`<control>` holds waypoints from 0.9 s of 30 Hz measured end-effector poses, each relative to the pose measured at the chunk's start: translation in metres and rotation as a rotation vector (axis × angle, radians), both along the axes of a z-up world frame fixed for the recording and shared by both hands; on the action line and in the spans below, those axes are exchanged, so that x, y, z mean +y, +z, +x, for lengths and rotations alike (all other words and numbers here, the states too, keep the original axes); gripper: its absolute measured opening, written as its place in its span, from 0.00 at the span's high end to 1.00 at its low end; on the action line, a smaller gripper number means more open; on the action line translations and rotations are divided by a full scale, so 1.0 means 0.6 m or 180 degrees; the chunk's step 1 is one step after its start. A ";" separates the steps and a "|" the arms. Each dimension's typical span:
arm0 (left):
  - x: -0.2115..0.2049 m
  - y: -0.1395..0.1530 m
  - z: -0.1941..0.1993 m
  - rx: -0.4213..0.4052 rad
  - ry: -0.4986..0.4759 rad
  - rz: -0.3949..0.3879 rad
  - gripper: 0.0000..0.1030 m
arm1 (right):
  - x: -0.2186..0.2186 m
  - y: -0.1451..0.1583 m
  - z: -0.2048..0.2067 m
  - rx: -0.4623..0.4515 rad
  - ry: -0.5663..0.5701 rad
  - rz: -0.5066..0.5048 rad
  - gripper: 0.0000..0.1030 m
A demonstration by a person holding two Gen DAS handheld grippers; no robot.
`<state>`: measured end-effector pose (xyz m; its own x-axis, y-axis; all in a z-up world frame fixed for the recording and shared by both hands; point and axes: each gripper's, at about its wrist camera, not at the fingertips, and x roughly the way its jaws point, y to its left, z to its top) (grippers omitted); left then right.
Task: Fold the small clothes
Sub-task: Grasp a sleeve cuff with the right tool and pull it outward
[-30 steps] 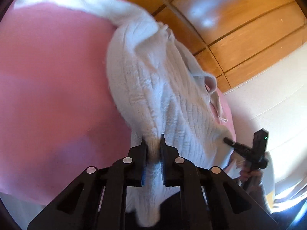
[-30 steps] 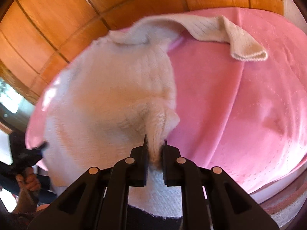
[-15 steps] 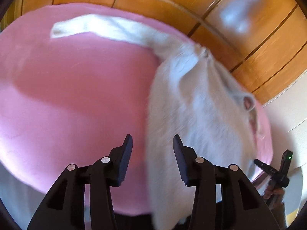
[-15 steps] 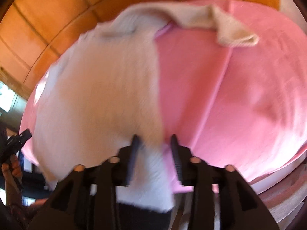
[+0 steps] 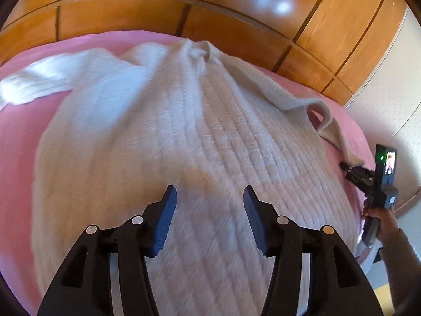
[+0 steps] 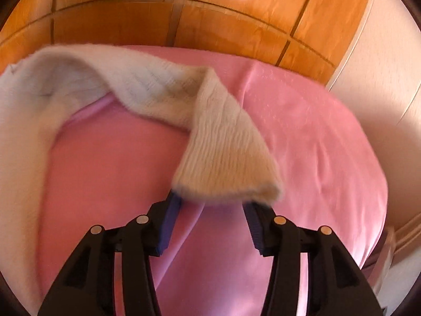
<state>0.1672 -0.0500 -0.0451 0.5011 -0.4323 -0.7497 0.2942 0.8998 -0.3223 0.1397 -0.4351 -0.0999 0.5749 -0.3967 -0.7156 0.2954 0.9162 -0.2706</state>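
A white cable-knit sweater (image 5: 184, 137) lies spread on the pink bedspread (image 5: 18, 121), collar toward the headboard. My left gripper (image 5: 208, 197) is open and empty, just above the sweater's lower body. One sleeve (image 5: 34, 81) runs out to the left. In the right wrist view the other sleeve (image 6: 221, 142) bends across the pink bedspread (image 6: 315, 142), its cuff lying right at my right gripper (image 6: 211, 202), which is open with the cuff over its fingertips. The right gripper also shows in the left wrist view (image 5: 350, 169) at the sweater's right edge.
A wooden panelled headboard (image 5: 210, 5) stands behind the bed. A pale wall (image 5: 389, 100) is to the right. The bed's right edge (image 6: 379, 237) drops off near the right gripper.
Both grippers have let go of the sweater and opened. The sweater, held up a second ago, now lies flat on the bed. The right gripper has swung over to the sleeve cuff.
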 end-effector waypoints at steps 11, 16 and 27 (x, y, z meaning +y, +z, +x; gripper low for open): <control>-0.038 -0.034 0.034 -0.0190 -0.0114 0.0347 0.48 | -0.059 0.263 -0.119 -0.1083 -0.0007 0.0669 1.00; -0.037 -0.039 0.038 -0.0204 -0.0117 0.0316 0.45 | -0.126 0.339 -0.160 -0.1405 -0.0215 0.0769 1.00; -0.039 -0.049 0.036 -0.0230 -0.0128 0.0219 0.40 | -0.105 0.062 -0.014 -0.0016 -0.0001 0.0307 0.55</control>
